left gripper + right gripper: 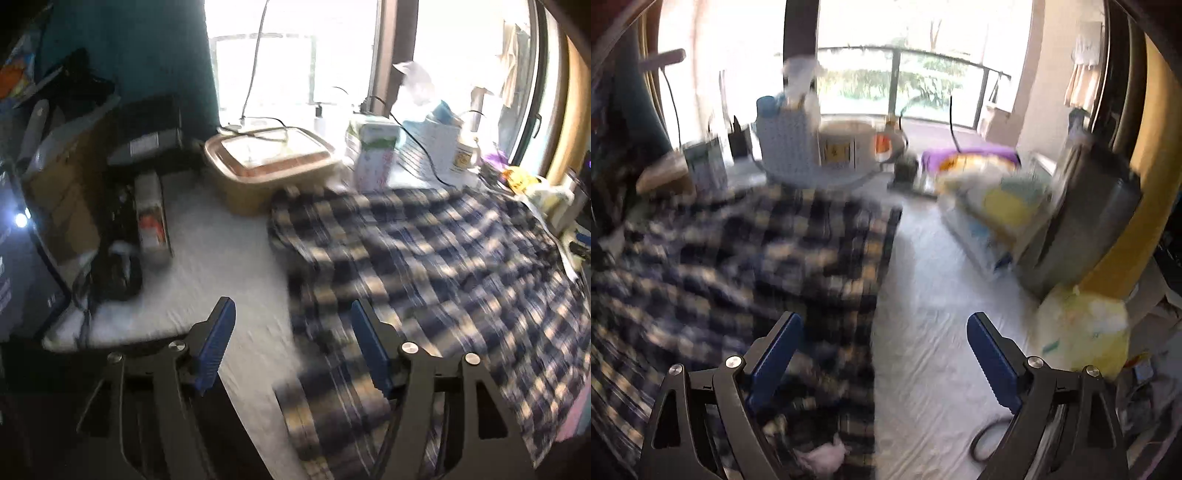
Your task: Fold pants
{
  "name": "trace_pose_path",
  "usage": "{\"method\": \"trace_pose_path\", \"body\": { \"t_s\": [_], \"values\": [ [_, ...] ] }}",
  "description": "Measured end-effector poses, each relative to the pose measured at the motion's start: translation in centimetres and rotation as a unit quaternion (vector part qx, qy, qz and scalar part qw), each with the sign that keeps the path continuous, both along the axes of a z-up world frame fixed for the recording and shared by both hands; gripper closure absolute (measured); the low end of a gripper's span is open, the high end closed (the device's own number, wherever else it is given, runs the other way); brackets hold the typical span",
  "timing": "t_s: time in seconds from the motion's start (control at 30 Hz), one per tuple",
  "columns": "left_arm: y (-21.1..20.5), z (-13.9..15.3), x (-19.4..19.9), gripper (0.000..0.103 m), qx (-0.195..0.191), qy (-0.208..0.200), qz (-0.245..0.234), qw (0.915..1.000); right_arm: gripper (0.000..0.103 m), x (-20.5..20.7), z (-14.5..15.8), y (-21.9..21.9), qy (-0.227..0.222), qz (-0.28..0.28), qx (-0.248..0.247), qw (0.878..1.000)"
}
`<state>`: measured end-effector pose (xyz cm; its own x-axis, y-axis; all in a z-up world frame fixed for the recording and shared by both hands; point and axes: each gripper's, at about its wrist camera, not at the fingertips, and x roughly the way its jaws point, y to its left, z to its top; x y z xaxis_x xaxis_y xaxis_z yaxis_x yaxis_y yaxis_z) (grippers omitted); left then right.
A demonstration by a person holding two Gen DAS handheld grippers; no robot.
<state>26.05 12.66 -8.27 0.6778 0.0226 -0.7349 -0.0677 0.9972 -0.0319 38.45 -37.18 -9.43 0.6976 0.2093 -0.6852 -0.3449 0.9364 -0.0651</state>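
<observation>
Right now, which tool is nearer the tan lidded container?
Left. The left tool has the tan container ahead across the white sheet; the right tool sees it only at far left, beyond the plaid pants.

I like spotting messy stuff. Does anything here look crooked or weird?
Nothing broken or spilled. The plaid pants lie rumpled, and their bottom end hangs off the table's front edge. A black cable loop lies loose on the sheet.
</observation>
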Motion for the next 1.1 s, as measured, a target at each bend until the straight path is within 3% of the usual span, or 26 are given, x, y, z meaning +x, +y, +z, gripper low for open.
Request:
{"method": "trace_pose_path", "body": {
  "t_s": [0.1, 0.23, 0.37, 0.4, 0.43, 0.53, 0.63, 0.83, 0.97, 1.07, 1.1],
  "values": [
    [0.6, -0.4, 3.0, 0.038, -0.011, 0.006, -0.007, 0.9999, 0.011, 3.6, 0.5, 1.1, -0.004, 0.016, 0.009, 1.000],
    [0.5, -2.4, 6.3, 0.038, -0.027, 0.041, -0.002, 0.9988, 0.012, 10.2, -0.9, 1.7, 0.047, 0.022, 0.052, 0.997],
    [-0.7, -3.5, 6.5, 0.039, -0.028, 0.046, -0.021, 0.9983, 0.031, 14.0, -3.1, 3.0, 0.076, 0.028, 0.024, 0.996],
    [-1.2, -3.7, 6.3, 0.046, -0.023, 0.043, -0.030, 0.9984, 0.035, 14.5, -3.5, 3.4, 0.080, 0.030, 0.019, 0.996],
    [-1.4, -3.9, 6.4, 0.062, -0.018, 0.043, -0.034, 0.9983, 0.043, 15.0, -4.1, 3.9, 0.086, 0.035, 0.011, 0.996],
    [-2.0, -5.0, 6.7, 0.097, 0.008, 0.057, -0.035, 0.9978, 0.065, 15.5, -5.1, 4.9, 0.090, 0.038, -0.002, 0.995],
    [-2.9, -4.9, 6.3, 0.101, 0.051, 0.048, -0.042, 0.9966, 0.077, 15.7, -5.2, 5.7, 0.076, 0.030, -0.013, 0.997],
    [-1.4, -4.9, 6.0, 0.101, 0.045, 0.053, -0.010, 0.9975, 0.078, 15.9, -4.5, 6.7, 0.054, 0.021, -0.039, 0.998],
    [1.5, -4.7, 5.3, 0.101, 0.061, 0.059, 0.060, 0.9946, 0.077, 15.8, -4.5, 7.1, 0.052, 0.008, -0.045, 0.998],
    [2.8, -4.1, 4.2, 0.101, 0.057, 0.056, 0.069, 0.9944, 0.060, 15.0, -4.4, 7.1, 0.050, 0.000, -0.050, 0.997],
    [2.7, -3.8, 3.7, 0.101, 0.061, 0.053, 0.066, 0.9945, 0.039, 14.6, -4.2, 7.0, 0.045, -0.001, -0.051, 0.998]
  ]
}}
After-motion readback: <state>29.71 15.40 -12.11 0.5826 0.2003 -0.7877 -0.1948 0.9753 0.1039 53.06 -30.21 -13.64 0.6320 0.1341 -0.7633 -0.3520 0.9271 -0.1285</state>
